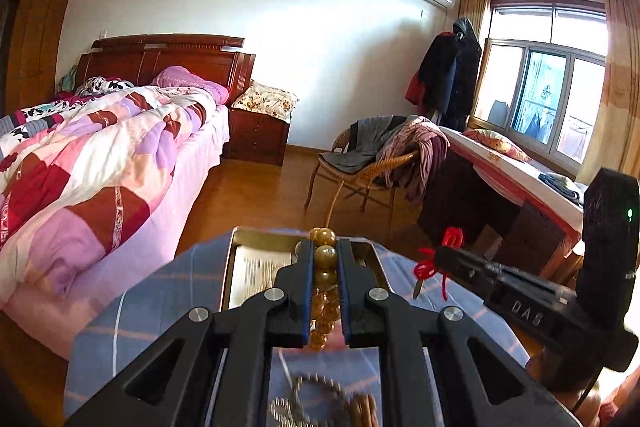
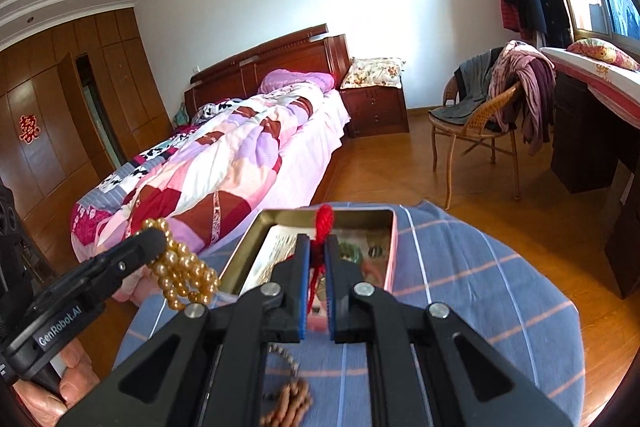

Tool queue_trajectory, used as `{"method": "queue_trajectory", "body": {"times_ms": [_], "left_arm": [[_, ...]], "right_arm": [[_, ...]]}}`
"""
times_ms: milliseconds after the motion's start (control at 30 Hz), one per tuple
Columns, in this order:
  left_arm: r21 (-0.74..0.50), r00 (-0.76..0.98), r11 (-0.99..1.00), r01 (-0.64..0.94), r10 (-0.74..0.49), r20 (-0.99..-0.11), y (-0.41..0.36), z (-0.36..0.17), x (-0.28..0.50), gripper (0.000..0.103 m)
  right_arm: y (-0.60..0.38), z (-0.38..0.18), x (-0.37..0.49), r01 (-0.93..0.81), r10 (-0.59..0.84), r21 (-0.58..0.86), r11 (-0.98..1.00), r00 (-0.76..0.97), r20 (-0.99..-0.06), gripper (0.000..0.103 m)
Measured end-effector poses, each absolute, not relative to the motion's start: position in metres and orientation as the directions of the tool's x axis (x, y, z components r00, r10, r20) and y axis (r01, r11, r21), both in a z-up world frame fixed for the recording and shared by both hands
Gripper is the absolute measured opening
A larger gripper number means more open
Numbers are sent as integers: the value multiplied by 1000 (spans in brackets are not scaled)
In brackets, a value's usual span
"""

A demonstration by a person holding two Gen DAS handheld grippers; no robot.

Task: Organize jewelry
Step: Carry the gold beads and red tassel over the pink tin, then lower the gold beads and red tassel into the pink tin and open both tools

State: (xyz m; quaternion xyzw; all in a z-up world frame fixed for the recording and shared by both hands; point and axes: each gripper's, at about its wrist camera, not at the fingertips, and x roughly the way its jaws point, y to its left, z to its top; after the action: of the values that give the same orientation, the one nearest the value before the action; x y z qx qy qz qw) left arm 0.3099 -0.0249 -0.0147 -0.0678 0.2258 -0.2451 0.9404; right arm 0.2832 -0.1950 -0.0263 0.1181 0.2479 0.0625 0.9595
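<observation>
Your left gripper [image 1: 325,259] gripped the limp amber bead bracelet [image 1: 324,301] at frame centre; right gripper [image 2: 316,247] pinched the red cord [image 2: 323,223]; both slack, light.

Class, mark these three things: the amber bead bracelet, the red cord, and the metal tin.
amber bead bracelet [image 1: 325,253]: left wrist view, bead between the jaws.
red cord [image 2: 323,219]: right wrist view, knot above the jaws.
metal tin [image 2: 394,247]: right wrist view, right wall.

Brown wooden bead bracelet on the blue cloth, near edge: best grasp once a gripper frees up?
Pinch across one bunched stretch of the brown bead bracelet, coming straight down from above. It lies flat on the cloth, so a side approach gets under nothing. A metal chain lies close beside it; stay clear.
</observation>
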Motion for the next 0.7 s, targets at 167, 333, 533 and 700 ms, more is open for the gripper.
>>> {"method": "queue_trajectory", "body": {"times_ms": [167,333,533,700], "left_arm": [[-234,780,873,427,-487,-393,-34,-23,339,10],[-246,776,882,403,-472,-419,-41,-38,369,10],[-236,761,898,372,-441,-476,-49,-61,399,10],[-214,744,924,317,-382,-549,-53,-80,408,10]], "right_arm": [[-199,-39,316,-41,166,262,964,863,-477,10],[-205,-57,347,-20,153,254,967,841,-518,10],[-208,-83,372,2,148,252,968,805,-575,10],[-206,-95,380,-4,145,229,973,785,-602,13]]}}
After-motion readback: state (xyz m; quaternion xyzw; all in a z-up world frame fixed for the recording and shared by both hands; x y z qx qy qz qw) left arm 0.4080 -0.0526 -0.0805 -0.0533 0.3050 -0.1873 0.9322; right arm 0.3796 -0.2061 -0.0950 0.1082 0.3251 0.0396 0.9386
